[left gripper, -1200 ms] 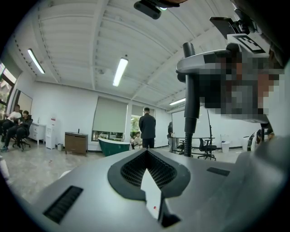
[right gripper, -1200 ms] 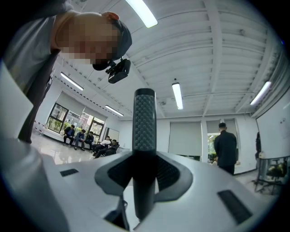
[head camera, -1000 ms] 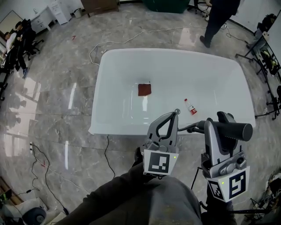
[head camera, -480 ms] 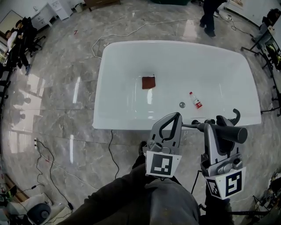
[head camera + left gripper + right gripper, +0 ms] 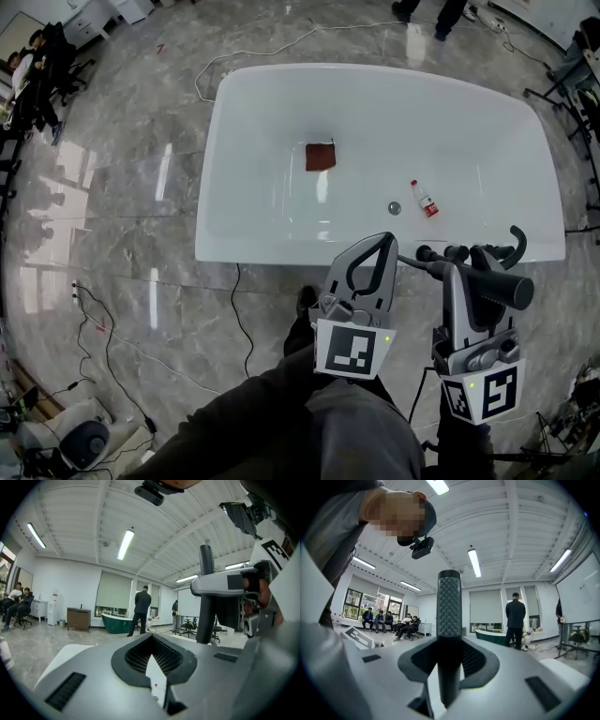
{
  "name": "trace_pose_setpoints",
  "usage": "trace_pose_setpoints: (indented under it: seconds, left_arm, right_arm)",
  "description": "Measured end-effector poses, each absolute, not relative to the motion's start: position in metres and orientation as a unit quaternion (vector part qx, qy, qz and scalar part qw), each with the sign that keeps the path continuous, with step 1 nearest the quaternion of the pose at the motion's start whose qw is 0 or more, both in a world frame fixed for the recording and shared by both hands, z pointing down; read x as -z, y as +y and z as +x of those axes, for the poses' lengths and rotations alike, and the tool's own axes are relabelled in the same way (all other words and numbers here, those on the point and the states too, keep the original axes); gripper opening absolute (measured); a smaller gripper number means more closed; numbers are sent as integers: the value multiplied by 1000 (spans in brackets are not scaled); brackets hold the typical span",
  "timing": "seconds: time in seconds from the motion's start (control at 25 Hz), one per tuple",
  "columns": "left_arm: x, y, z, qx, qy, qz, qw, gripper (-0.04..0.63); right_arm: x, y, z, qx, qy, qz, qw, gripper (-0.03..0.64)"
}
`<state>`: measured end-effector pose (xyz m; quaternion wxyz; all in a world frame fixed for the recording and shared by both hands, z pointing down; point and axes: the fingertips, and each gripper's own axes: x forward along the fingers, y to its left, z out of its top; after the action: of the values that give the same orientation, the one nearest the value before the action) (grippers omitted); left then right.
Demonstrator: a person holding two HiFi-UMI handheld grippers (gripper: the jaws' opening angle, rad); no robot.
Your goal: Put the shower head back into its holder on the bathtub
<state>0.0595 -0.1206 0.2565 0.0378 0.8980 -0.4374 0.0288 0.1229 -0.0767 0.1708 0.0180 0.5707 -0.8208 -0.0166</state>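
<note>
The white bathtub (image 5: 281,246) fills the middle of the head view, its near rim just ahead of both grippers. My right gripper (image 5: 457,272) is shut on the shower head (image 5: 502,286), a dark textured cylinder that stands upright between the jaws in the right gripper view (image 5: 449,620). The dark holder fittings (image 5: 445,253) and a hook (image 5: 516,239) sit on the near rim right by the shower head. My left gripper (image 5: 382,240) is shut and empty, its tip over the near rim, left of the fittings. From the left gripper (image 5: 151,641) the shower head (image 5: 205,597) shows on the right.
Inside the tub lie a red cloth (image 5: 321,156), a small bottle (image 5: 427,200) and the drain (image 5: 394,207). Cables (image 5: 234,319) trail over the marble floor. People sit at the far left (image 5: 23,66); a stand (image 5: 586,103) is at the right.
The tub has slid up in the head view; both grippers now sit at its near rim instead of over the basin. The shower head stays gripped. A person at the back has walked off.
</note>
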Motion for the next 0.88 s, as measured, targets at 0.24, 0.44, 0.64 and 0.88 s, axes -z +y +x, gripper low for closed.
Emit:
trace_pose_setpoints:
  seconds: [0.24,0.44,0.64,0.88]
  left_arm:
    - [-271,-122,59,-35,-435,899,40,3]
    - [-284,-125,59,-40,-435,898,44,3]
    - [-302,-126,62,-40,-432,900,48,3]
    - [-319,-137,62,-42,-428,901,57,3]
  right_arm:
    - [-196,-83,125,5,-819,574,23,126]
    - [-214,-88,127,-2,-818,575,27,126]
    - [-240,-92,130,-9,-817,575,34,126]
    - [-262,-104,128,-17,-816,577,37,126]
